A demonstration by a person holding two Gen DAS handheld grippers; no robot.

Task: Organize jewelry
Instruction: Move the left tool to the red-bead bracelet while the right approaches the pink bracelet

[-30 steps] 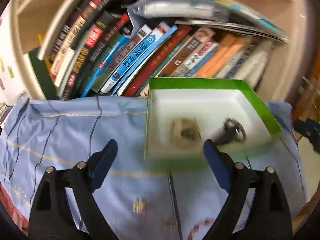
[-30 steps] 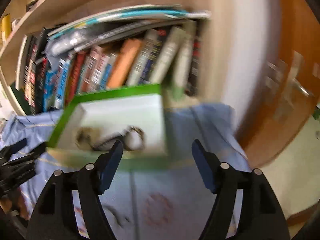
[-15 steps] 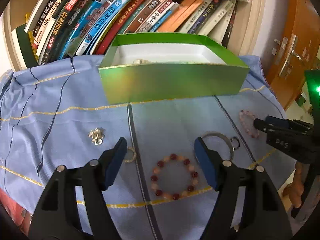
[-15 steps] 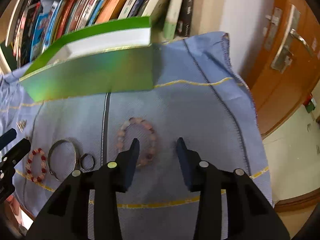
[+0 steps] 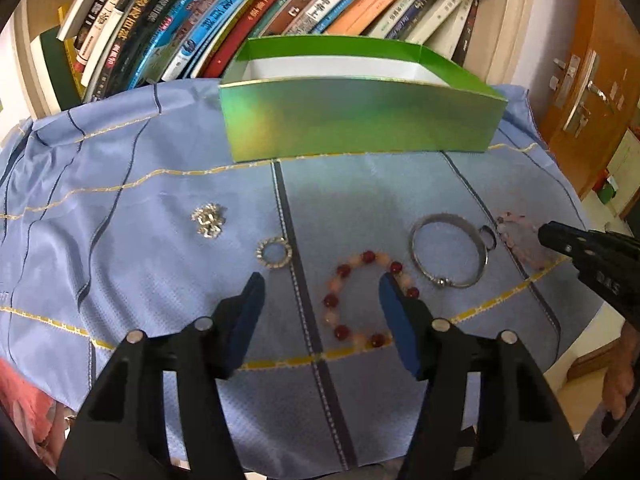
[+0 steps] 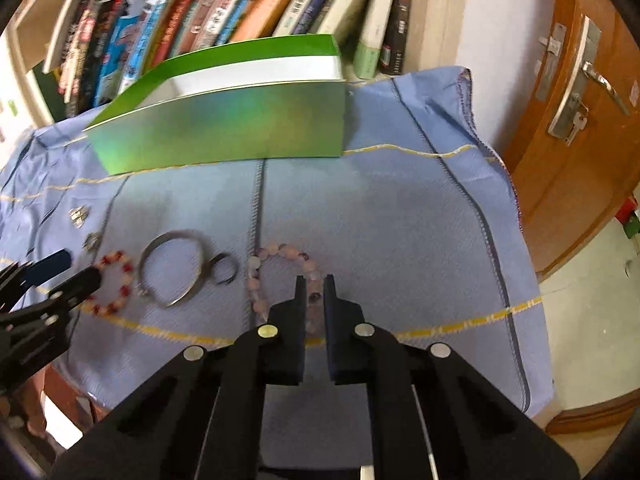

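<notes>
Most of the sorting looks undone: the red-and-peach bead bracelet (image 5: 362,296) lies at twelve o'clock of the left gripper (image 5: 320,292), fingers apart, while the right gripper (image 6: 314,286) has been closing its fingers on the pale pink bead bracelet (image 6: 280,276), outside the open green cardboard box (image 5: 360,120).

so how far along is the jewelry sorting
Early. Nothing is visibly stored: the green box hides its inside in both views. In hand: the right gripper has just closed on the pale pink bracelet; the left gripper, jaws narrowing, straddles the red bead bracelet. Left on the cloth: silver bangle, small ring, crystal ring, silver charm.
</notes>
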